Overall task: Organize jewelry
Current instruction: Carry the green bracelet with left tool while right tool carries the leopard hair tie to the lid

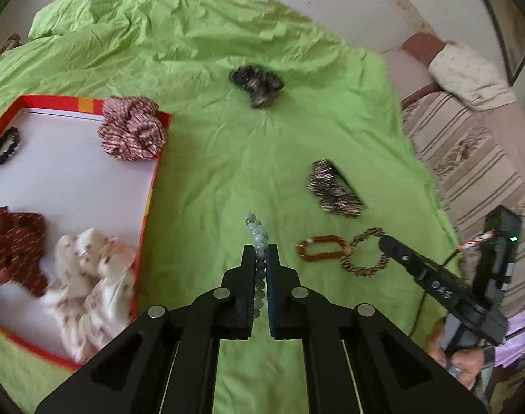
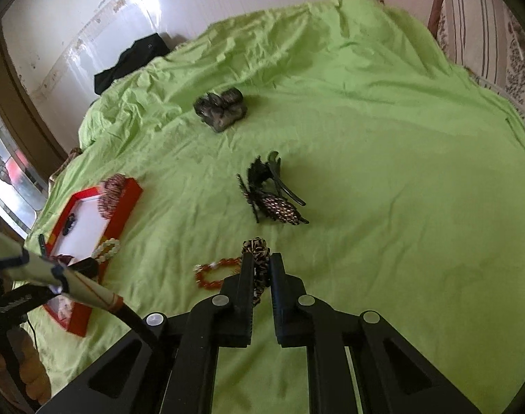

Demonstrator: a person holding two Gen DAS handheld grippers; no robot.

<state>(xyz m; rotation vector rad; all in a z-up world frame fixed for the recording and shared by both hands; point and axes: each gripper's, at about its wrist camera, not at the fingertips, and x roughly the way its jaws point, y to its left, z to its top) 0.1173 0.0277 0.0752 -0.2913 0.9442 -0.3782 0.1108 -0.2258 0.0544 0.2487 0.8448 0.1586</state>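
Observation:
My left gripper is shut on a pale green bead bracelet, whose loop sticks out past the fingertips above the green sheet. In the right wrist view my right gripper is shut on a leopard-print hair tie. The same hair tie shows in the left wrist view with the right gripper at its edge. A red bead bracelet lies on the sheet just left of that hair tie. A red tray with a white floor sits to the left.
The tray holds a striped scrunchie, a small black hair tie, a dark red scrunchie and a cream one. A dark beaded hair clip and a grey scrunchie lie farther out. A striped sofa borders the sheet.

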